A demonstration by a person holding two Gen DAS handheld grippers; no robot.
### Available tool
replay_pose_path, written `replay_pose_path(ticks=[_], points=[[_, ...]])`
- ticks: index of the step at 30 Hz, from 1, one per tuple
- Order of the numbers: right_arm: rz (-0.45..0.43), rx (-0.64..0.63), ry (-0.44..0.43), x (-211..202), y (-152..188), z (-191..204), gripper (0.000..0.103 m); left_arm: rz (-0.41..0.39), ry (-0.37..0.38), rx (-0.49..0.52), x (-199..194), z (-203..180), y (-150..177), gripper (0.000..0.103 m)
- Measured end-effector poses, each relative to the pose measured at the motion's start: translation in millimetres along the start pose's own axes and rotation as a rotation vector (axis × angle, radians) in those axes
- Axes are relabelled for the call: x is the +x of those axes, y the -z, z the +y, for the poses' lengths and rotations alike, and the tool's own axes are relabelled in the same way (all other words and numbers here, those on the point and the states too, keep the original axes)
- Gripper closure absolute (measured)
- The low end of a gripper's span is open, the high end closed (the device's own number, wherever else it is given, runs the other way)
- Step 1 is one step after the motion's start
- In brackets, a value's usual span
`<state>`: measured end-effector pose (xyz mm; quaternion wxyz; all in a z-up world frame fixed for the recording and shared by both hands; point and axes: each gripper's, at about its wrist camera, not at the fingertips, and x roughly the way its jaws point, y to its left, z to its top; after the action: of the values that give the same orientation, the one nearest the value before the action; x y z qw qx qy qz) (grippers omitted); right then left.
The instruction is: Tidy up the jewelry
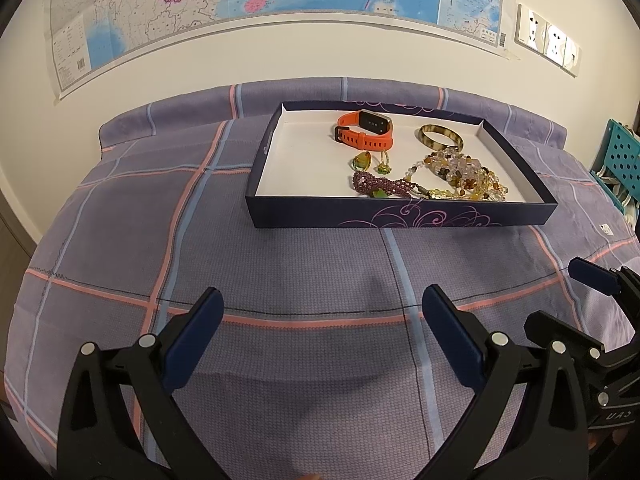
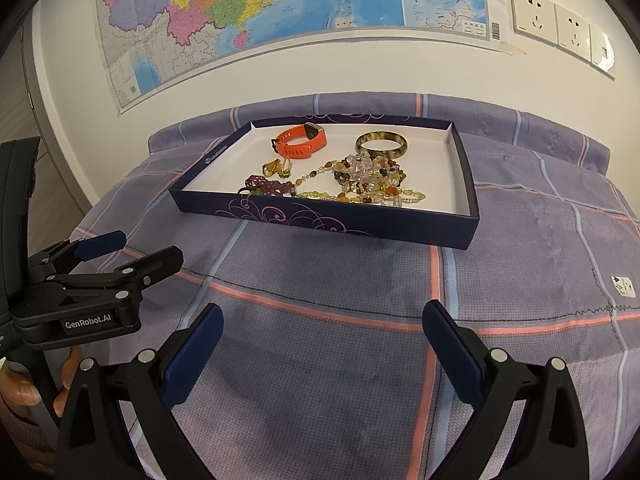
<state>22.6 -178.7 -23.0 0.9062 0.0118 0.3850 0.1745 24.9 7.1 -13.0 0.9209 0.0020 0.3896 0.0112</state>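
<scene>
A shallow dark blue box [image 1: 400,216] [image 2: 320,220] with a white inside lies on the plaid cloth ahead of both grippers. In it lie an orange watch [image 1: 362,134] [image 2: 300,140], a brown bangle [image 1: 440,136] [image 2: 382,145], a purple bead bracelet [image 1: 378,185] [image 2: 266,185], small amber and green pendants [image 1: 362,161] [image 2: 274,168] and a heap of mixed bead strands [image 1: 460,176] [image 2: 372,182]. My left gripper [image 1: 320,304] [image 2: 132,250] is open and empty over the cloth. My right gripper [image 2: 322,320] is open and empty to the right of it.
The purple plaid cloth [image 1: 300,280] covers the surface and ends at a white wall with a map [image 1: 280,0]. Wall sockets [image 2: 556,20] sit at the upper right. A teal perforated bin [image 1: 624,160] stands at the right edge.
</scene>
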Motion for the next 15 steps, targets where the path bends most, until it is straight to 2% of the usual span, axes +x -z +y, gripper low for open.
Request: replay_pose_path(ticks=[15], points=[[0.004,0.003,-0.003,0.8,1.0,0.6,0.007,0.008,0.005,-0.004,1.5,-0.9,1.3,0.005]])
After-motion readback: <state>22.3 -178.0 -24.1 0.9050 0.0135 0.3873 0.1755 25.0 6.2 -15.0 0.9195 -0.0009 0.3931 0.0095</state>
